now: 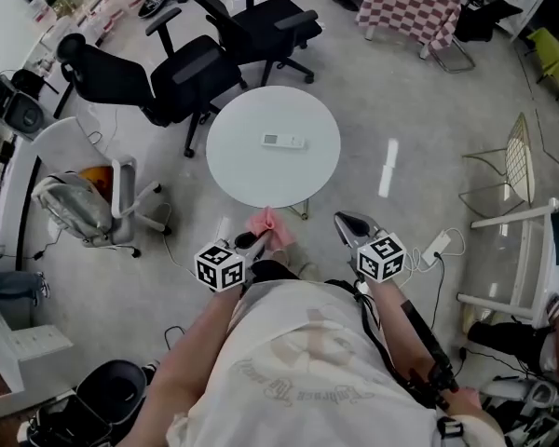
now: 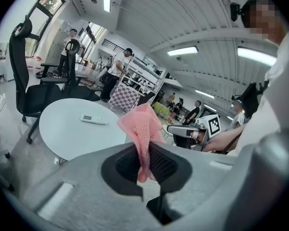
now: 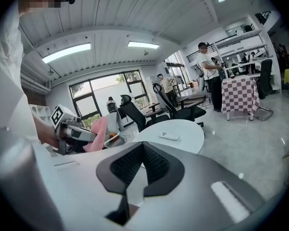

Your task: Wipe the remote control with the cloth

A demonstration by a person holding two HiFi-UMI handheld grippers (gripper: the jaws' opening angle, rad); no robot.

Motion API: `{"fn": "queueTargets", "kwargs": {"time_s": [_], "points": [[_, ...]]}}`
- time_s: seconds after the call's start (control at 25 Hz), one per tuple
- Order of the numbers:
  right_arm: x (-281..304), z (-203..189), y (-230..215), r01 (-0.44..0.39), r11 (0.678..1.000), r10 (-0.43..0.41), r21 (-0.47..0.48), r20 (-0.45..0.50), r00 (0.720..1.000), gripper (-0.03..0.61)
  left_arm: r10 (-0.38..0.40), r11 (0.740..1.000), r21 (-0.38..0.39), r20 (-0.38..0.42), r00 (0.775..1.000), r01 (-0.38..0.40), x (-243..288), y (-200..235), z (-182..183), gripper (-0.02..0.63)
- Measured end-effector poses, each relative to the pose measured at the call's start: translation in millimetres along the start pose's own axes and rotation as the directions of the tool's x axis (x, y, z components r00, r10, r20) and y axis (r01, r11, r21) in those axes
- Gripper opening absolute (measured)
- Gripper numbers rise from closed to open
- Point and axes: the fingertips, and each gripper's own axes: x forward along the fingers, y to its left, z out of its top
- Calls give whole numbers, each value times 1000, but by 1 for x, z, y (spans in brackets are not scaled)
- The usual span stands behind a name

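the round white table [image 1: 238,173] stands ahead of the person in the head view, with both grippers short of its near edge. only the left gripper view shows the left gripper [image 2: 145,163] clamped on the pink cloth [image 2: 143,129]. the right gripper [image 3: 142,166] has its jaws together, empty. the white remote control [image 1: 283,141] lies mid-table, untouched.
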Motion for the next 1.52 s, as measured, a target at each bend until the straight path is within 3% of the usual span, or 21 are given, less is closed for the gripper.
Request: {"fn": "queueTargets", "kwargs": {"time_s": [0.64, 1.24, 1.52], "points": [[50, 9, -36, 37, 998, -35, 46, -53, 998, 8, -65, 998, -20, -62, 996, 64, 44, 49, 31, 20], [145, 43, -79, 103, 994, -98, 38, -112, 989, 8, -169, 985, 7, -151, 974, 172, 90, 129, 96, 20], [179, 46, -91, 140, 990, -135, 18, -163, 977, 8, -185, 982, 0, -163, 969, 188, 92, 172, 118, 20]]}}
